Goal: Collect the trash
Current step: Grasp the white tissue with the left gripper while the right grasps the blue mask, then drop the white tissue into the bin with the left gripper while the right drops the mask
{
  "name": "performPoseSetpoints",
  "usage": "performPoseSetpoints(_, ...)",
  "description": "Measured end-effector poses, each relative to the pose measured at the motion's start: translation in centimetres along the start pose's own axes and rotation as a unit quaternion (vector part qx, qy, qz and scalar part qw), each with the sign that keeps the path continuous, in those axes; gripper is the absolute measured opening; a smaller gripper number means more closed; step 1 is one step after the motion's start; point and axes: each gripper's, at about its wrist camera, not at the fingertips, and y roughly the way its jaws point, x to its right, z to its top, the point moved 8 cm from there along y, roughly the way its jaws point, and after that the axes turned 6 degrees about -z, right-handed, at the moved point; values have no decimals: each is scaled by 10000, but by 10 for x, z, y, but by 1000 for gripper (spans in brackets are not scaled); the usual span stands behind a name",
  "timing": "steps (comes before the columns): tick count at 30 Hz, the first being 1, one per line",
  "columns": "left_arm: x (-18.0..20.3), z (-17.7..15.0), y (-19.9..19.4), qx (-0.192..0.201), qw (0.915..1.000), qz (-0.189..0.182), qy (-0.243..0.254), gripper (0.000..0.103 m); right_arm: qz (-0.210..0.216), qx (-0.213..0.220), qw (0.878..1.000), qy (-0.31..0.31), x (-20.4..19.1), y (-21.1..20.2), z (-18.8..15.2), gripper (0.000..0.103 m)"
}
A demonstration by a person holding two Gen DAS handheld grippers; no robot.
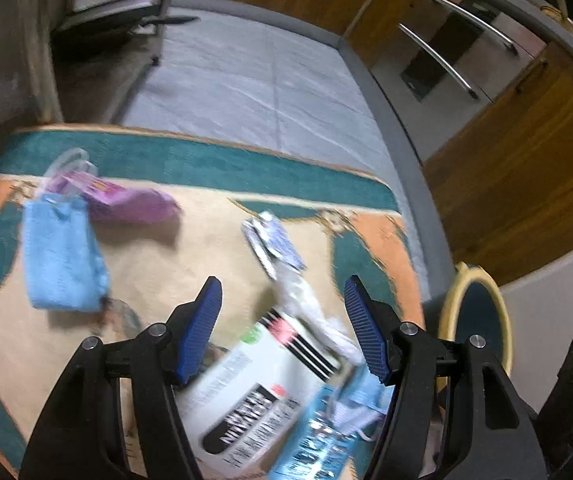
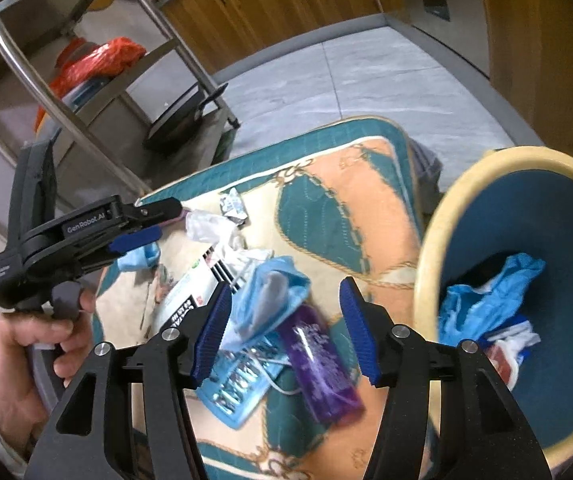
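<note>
- The trash lies scattered on a patterned rug [image 2: 326, 200]: a purple wrapper [image 2: 322, 364], a crumpled blue mask [image 2: 270, 296], a blue blister pack [image 2: 238, 396], a white printed box [image 1: 254, 392], a crumpled white tissue [image 2: 206, 226] and a foil scrap [image 2: 232, 204]. It sits in a loose heap close to the bin, so each piece is probably a short carry away.
- Further off in the left wrist view lie a blue cloth-like piece [image 1: 62, 256] and a purple packet [image 1: 126, 200], well apart from the heap.
- The bin [image 2: 430, 248], cream-rimmed with a dark blue inside, stands just beside the rug at its edge and already holds blue gloves [image 2: 486, 300] and some white and red scraps.
- The right gripper [image 2: 286, 328] hovers over the purple wrapper and mask, jaws wide apart and holding nothing, apparently lined up to take one of them.
- The left gripper [image 1: 282, 328] hangs above the white box and a white crumpled wrapper [image 1: 306, 300], jaws likewise wide apart and empty.
- Beyond the rug are grey floor tiles [image 1: 254, 72], wooden cabinets [image 1: 526, 168] and a metal rack [image 2: 86, 92].
</note>
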Motion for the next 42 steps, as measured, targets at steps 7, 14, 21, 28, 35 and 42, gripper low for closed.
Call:
performPoseSetpoints(7, -36, 12, -12, 254, 9984, 204, -472, 63, -73, -163, 9998, -16, -2, 23, 1, 57)
performPoseSetpoints(14, -14, 6, 8, -39, 9996, -104, -243, 63, 61, -208, 9996, -158, -10, 27, -1, 14)
performPoseSetpoints(21, 19, -5, 40, -455, 9986, -63, 271, 63, 269, 4, 9992, -306, -17, 3, 2, 6)
performPoseSetpoints(28, 26, -15, 66, -798, 9931, 426, 742, 56, 339, 194, 9992, -116, -2, -26, 1, 6)
performPoseSetpoints(35, 31, -26, 72, -1015, 9886, 530, 977, 11, 499, 449, 9974, 259, 14, -49, 10, 6)
performPoseSetpoints(42, 44, -17, 45, -703, 9920, 345, 990, 9, 482, 610, 9964, 345, 21, -64, 11, 6)
